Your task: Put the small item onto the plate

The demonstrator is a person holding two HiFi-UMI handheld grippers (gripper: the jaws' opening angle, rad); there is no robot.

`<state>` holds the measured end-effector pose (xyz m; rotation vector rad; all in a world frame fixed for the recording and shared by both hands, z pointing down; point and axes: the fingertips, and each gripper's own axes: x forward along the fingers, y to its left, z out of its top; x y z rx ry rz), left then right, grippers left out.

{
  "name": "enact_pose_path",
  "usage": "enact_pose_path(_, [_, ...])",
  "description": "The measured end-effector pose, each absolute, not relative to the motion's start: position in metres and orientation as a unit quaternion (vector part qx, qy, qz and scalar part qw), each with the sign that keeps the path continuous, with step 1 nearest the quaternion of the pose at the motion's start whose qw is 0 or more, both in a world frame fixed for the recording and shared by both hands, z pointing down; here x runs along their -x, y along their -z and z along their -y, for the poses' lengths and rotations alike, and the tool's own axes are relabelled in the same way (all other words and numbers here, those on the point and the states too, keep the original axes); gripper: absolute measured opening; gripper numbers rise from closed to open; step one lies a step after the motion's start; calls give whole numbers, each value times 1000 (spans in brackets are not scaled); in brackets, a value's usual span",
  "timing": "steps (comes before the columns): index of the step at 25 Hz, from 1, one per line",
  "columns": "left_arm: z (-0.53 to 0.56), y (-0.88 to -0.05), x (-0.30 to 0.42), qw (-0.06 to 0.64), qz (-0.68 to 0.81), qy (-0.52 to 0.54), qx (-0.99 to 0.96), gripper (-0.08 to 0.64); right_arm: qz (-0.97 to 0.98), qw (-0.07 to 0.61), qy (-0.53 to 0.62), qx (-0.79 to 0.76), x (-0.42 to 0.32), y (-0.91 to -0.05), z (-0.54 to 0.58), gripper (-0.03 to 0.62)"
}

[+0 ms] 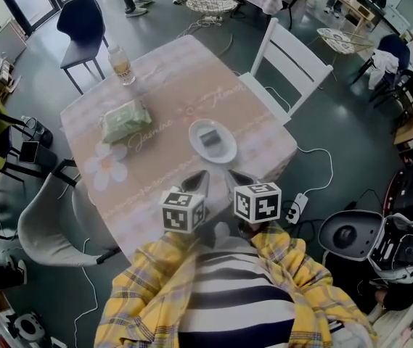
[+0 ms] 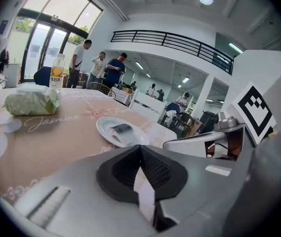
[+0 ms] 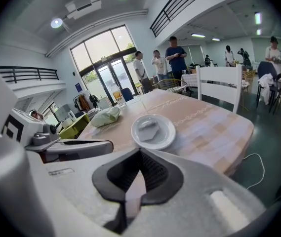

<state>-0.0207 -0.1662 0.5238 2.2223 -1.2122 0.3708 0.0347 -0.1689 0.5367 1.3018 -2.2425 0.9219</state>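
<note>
Left gripper view is showing the left gripper (image 2: 140,148) with its jaws pressing together and nothing lying between them. The right gripper (image 3: 140,152) is likewise sitting with its jaws meeting at the tips, carrying nothing. Both are hanging side by side on the person's side of the plate (image 1: 226,155), near it but not touching it, with their tips pointing toward it. The small item (image 1: 210,138), a flat grey piece, is lying inside the plate, so it is sitting just beyond both sets of tips and apart from them. The plate is resting on the table (image 1: 170,85), which is wearing a pinkish floral cloth. Left of the plate, a green pack (image 1: 125,120) is lying flat. Farther beyond the plate on that same side, a bottle (image 1: 121,65) is standing upright. A white chair (image 1: 289,56) is standing beyond the plate to the right.
</note>
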Motion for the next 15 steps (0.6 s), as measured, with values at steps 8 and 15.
enact_pose_path(8, [162, -521, 19, 293, 454, -130, -831, 2, 802, 197, -321, -463, -36, -537, 163, 0])
enact_pose_path(15, [160, -523, 20, 298, 456, -126, -829, 2, 804, 199, -319, -460, -34, -538, 160, 0])
